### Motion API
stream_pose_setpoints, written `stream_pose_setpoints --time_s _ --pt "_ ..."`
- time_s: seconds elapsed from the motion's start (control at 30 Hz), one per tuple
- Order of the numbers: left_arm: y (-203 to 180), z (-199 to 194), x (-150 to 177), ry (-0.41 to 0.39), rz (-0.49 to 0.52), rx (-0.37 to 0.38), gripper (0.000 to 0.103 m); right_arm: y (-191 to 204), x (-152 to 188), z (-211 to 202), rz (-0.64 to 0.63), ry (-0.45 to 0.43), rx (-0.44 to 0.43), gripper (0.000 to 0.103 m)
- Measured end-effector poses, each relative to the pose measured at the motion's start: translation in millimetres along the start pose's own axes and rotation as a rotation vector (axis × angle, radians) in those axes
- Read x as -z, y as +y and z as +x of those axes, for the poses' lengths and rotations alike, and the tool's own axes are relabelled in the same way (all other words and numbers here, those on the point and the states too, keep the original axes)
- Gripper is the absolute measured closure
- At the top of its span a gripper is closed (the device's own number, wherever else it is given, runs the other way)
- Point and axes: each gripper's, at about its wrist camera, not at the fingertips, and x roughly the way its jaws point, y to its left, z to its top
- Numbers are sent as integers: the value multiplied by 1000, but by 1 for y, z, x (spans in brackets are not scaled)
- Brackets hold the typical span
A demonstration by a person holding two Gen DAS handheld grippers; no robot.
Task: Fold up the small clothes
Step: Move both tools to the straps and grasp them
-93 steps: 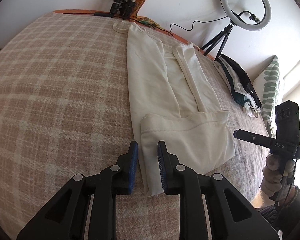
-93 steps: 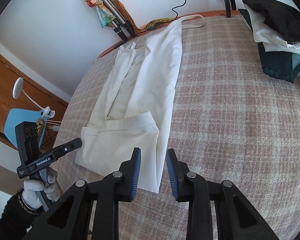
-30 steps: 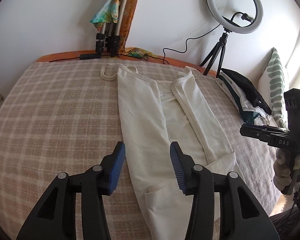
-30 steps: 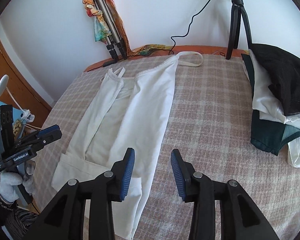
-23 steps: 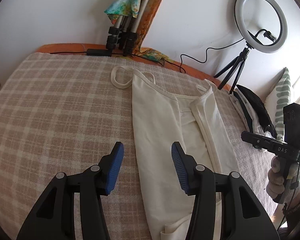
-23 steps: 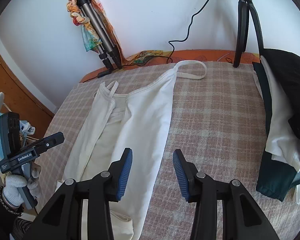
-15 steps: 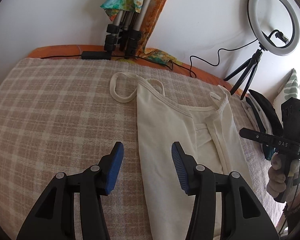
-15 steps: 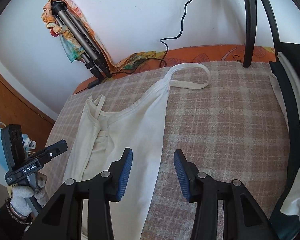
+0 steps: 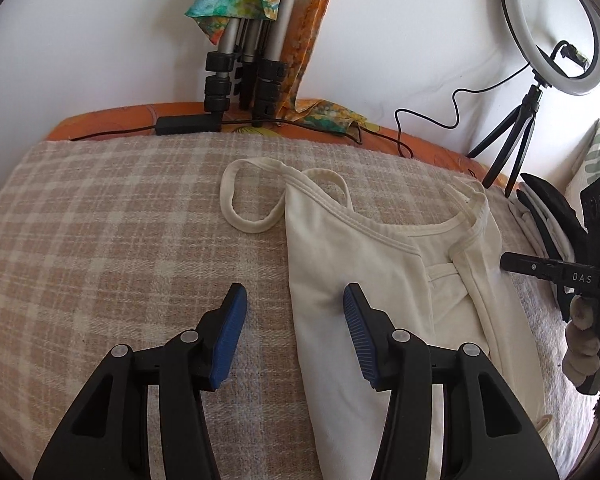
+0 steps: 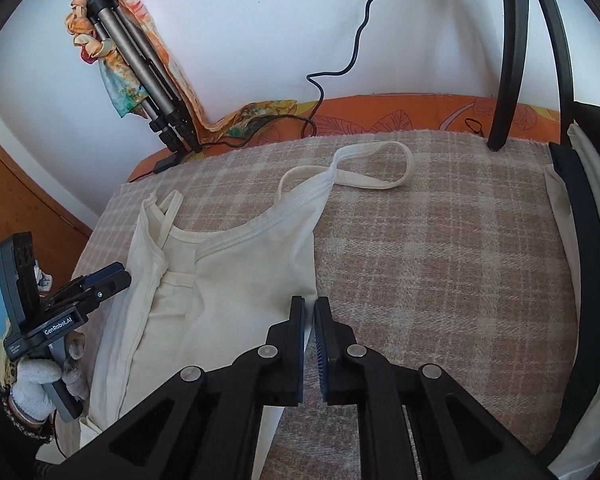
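We pinch cream top (image 10: 256,280) side edge in right claw (image 10: 309,316); left claw (image 9: 292,312) gapes over opposite edge, ungripped. Next, judged: close left, fold.

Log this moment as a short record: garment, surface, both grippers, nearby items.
garment: cream camisole, lying flat, one side folded inward, one strap looped loosely
surface: checked blanket
left gripper: open, fingers straddling the camisole's edge
right gripper: shut on the camisole's edge
nearby: ring light, clothes pile
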Motion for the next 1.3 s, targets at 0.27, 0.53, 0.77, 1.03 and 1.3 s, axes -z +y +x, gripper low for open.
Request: stream_pose_setpoints --time_s 0.27,0.53,0.77,1.03,1.3 --pt "15 21 -28 7 -89 82 54 -2 -21 3 -11 -29 -79 60" --pt "-9 39 -34 -14 51 -50 77 -7 -36 27 -19 -46 8 76" --pt "-3 42 -35 -12 -1 7 96 -2 -38 30 -55 -42 18 103" --pt "1 10 -32 -77 -52 64 97 5 -37 4 -43 -92 -30 103" --pt "-11 -45 -21 -138 -50 87 97 29 -24 -48 -70 -148 -58 103"
